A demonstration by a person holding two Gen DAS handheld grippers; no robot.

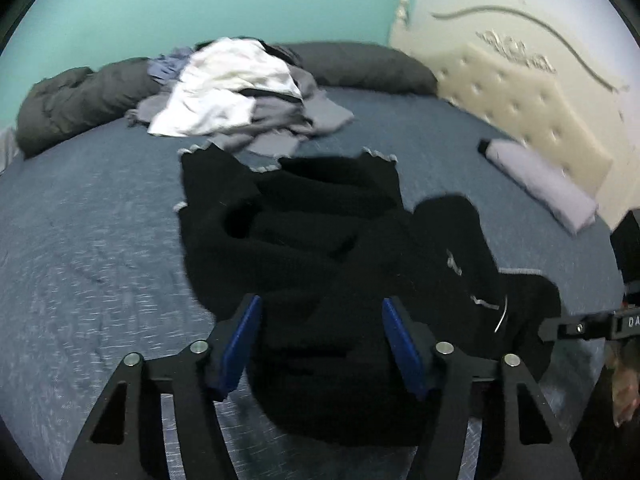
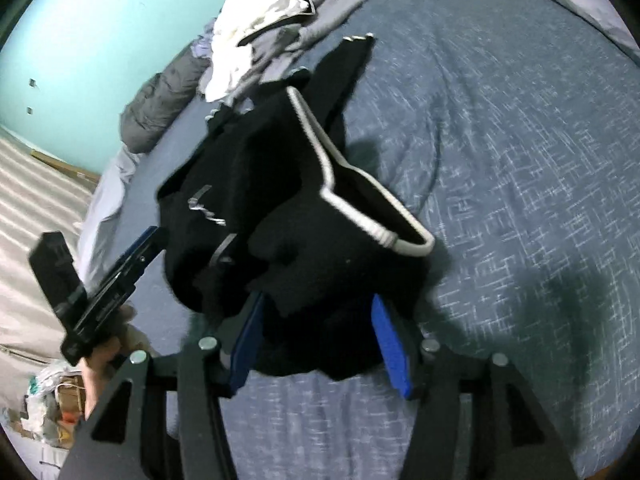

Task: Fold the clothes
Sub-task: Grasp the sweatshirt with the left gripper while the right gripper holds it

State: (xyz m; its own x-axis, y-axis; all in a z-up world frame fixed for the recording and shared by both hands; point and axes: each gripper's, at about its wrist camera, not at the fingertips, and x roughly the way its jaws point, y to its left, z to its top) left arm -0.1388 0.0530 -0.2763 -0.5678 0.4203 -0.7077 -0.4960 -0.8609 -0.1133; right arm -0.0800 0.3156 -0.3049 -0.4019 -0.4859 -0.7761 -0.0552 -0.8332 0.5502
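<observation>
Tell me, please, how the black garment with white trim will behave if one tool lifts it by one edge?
The black garment would probably hang limp and unfold: it lies crumpled in soft folds on the bed. It looks thick and fuzzy, so perhaps rather heavy for clothing, and unlikely to slip from the blue pads. The white trim seems a firmer edge to grasp.

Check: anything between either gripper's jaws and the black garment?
Nothing visible. The black garment lies bunched on the bed, directly between the open jaws of the left gripper and of the right gripper. The clothes pile sits beyond it.
</observation>
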